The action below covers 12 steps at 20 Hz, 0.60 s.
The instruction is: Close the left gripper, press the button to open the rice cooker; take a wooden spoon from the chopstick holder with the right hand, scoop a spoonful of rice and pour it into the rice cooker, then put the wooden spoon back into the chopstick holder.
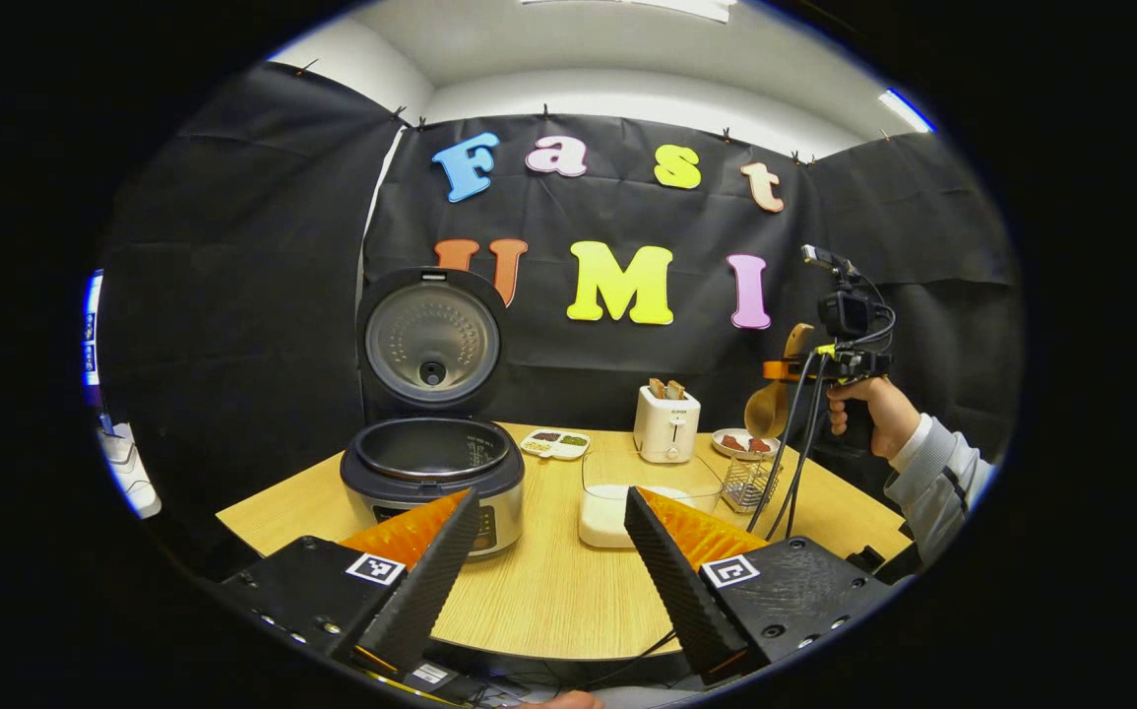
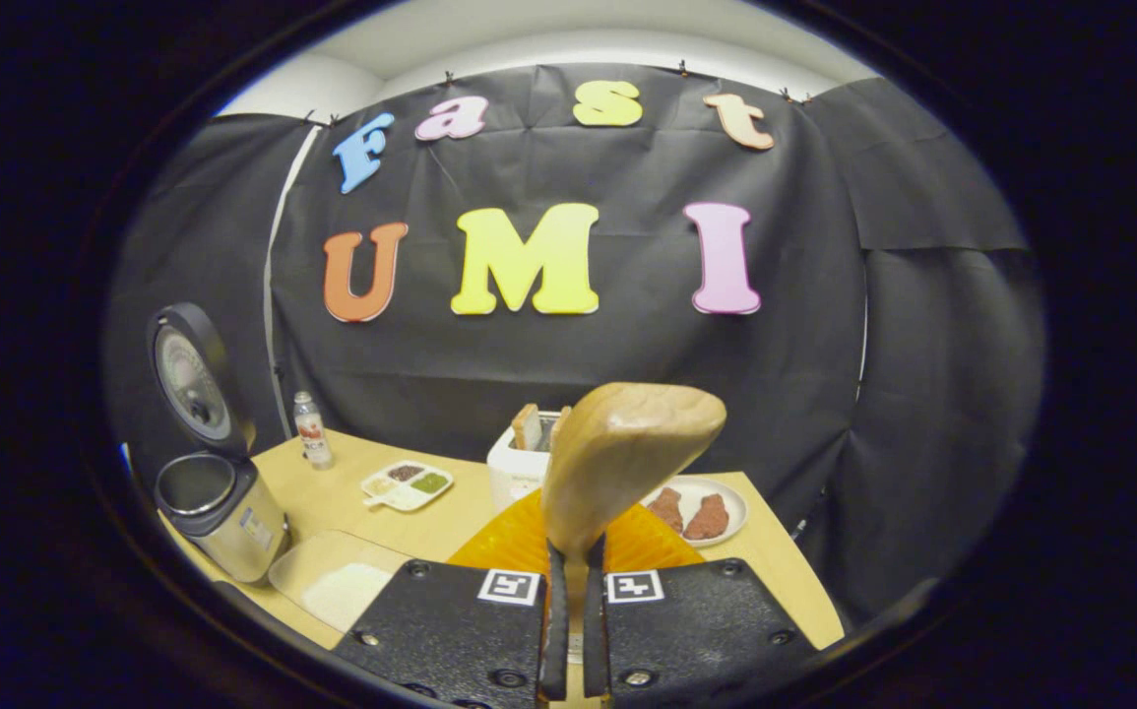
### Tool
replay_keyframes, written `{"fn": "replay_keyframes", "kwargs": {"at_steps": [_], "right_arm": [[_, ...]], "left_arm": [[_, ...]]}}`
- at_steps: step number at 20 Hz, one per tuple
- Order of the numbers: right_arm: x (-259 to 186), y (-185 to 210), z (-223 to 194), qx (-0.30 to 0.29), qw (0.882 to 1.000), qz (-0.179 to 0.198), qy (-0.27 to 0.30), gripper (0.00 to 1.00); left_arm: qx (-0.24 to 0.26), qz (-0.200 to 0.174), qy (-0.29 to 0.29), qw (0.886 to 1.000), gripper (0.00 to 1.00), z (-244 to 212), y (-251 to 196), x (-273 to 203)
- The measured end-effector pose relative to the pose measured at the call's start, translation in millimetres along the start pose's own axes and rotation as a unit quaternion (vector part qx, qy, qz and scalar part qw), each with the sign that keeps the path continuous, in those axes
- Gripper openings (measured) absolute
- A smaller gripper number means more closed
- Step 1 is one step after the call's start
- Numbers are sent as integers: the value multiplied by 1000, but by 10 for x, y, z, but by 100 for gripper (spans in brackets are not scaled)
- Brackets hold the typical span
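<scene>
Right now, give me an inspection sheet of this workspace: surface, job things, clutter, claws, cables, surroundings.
Surface: wooden table, bare at the front.
Job things: cooker with lid up, pot looks empty; rice tub beside it; spoon held aloft; wire holder standing at the right.
Clutter: toaster with bread, divided dish, plate with two brown pieces, bottle at the back.
Claws: left claw open, holding nothing; right claw shut on the spoon's handle.
Cables: black leads hang from the right claw down past the holder.
Surroundings: black cloth wall; a hand and sleeve at the right.
</scene>
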State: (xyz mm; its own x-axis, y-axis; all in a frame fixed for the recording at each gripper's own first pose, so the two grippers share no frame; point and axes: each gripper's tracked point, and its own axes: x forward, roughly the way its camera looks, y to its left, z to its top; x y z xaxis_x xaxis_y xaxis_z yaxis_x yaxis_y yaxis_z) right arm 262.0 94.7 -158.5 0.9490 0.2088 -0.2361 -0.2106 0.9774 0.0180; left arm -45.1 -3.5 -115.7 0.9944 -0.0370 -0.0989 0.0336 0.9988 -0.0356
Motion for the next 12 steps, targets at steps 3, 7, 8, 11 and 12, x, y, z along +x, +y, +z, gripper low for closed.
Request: {"fn": "replay_keyframes", "kwargs": {"at_steps": [3, 7, 8, 11, 12], "right_arm": [[142, -156, -243, 16, 1000, -14, 21, 12], [242, -155, -435, 42, 998, 3, 42, 13], [279, -134, -494, 47, 998, 10, 50, 14], [366, -175, -541, 53, 997, 11, 55, 24], [384, -209, -534, 56, 997, 8, 54, 31]], "left_arm": [[1, 4, 6, 1000, 94, -31, -30, 95], [-2, 6, 2, 1000, 94, 30, -57, 173], [-2, 7, 2, 1000, 94, 40, -63, 188], [-4, 9, 2, 1000, 94, 64, -74, 251], [-4, 9, 3, 1000, 94, 73, -68, 272]]}}
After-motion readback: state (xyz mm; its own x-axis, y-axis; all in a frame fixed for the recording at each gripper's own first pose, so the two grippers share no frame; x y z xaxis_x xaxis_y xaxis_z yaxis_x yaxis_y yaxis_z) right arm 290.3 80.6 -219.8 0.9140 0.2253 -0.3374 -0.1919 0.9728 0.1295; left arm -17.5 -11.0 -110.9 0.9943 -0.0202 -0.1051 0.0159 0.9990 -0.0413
